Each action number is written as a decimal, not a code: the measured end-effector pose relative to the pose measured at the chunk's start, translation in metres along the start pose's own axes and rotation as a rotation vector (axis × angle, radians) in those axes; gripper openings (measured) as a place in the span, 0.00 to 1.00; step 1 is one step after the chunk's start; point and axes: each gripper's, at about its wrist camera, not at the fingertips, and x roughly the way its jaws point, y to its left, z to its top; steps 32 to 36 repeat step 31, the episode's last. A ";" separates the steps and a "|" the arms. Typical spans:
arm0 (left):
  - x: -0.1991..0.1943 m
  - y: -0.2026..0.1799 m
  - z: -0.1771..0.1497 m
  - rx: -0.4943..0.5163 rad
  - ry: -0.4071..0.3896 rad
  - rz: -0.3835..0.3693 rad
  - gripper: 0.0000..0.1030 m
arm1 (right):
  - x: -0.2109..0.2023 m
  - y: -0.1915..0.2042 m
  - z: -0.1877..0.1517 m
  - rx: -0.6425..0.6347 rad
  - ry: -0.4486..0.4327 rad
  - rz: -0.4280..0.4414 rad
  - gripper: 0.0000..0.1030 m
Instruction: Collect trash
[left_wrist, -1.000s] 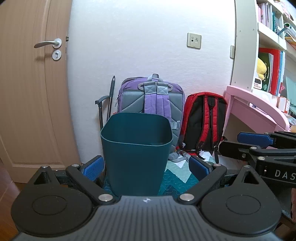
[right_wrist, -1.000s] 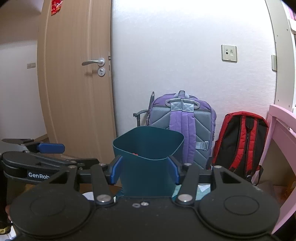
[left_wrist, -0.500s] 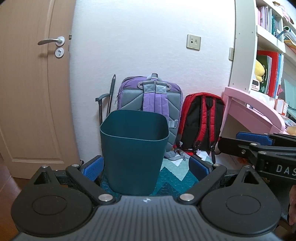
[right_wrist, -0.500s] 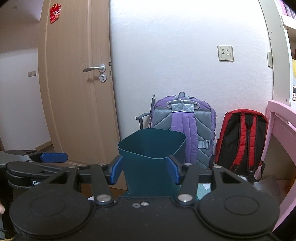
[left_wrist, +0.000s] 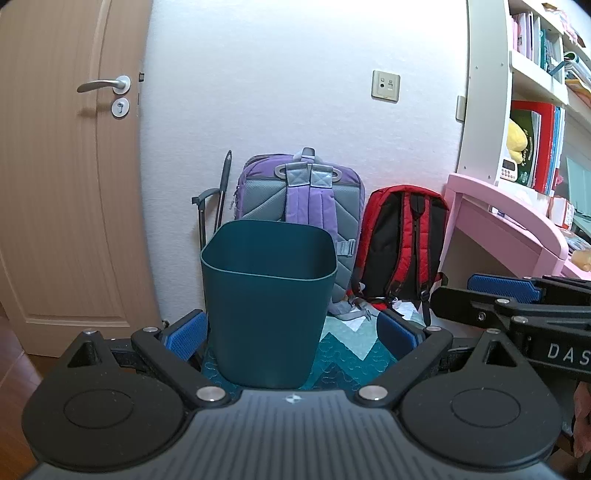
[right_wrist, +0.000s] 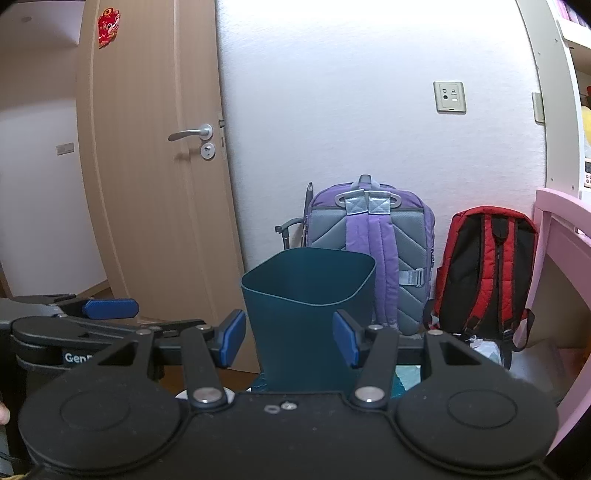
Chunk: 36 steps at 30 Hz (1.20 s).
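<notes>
A dark teal bin (left_wrist: 267, 310) stands upright, mouth up, on a patterned mat (left_wrist: 343, 354) before two backpacks. Both grippers, left (left_wrist: 291, 334) and right (right_wrist: 289, 341), hang spread apart, empty, lettered "DAS" and "GenR".

A purple backpack (left_wrist: 301, 195) and red backpack (left_wrist: 402, 236) lean against the wall; wooden door (left_wrist: 66, 166) left; pink desk (left_wrist: 509, 229) right.

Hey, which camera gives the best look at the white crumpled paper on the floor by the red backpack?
The left wrist view: the crumpled paper lies in the open below the red backpack. In the right wrist view only a sliver shows above the right gripper's frame.
</notes>
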 end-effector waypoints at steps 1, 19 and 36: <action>0.000 0.000 0.000 0.001 -0.001 0.003 0.96 | 0.000 0.000 0.000 -0.002 -0.001 0.002 0.51; -0.002 -0.005 -0.002 0.003 -0.016 0.020 0.96 | -0.002 0.000 -0.003 -0.009 -0.001 0.004 0.51; 0.007 0.000 -0.006 -0.006 0.011 0.014 0.96 | 0.003 -0.002 -0.008 0.002 0.014 0.008 0.51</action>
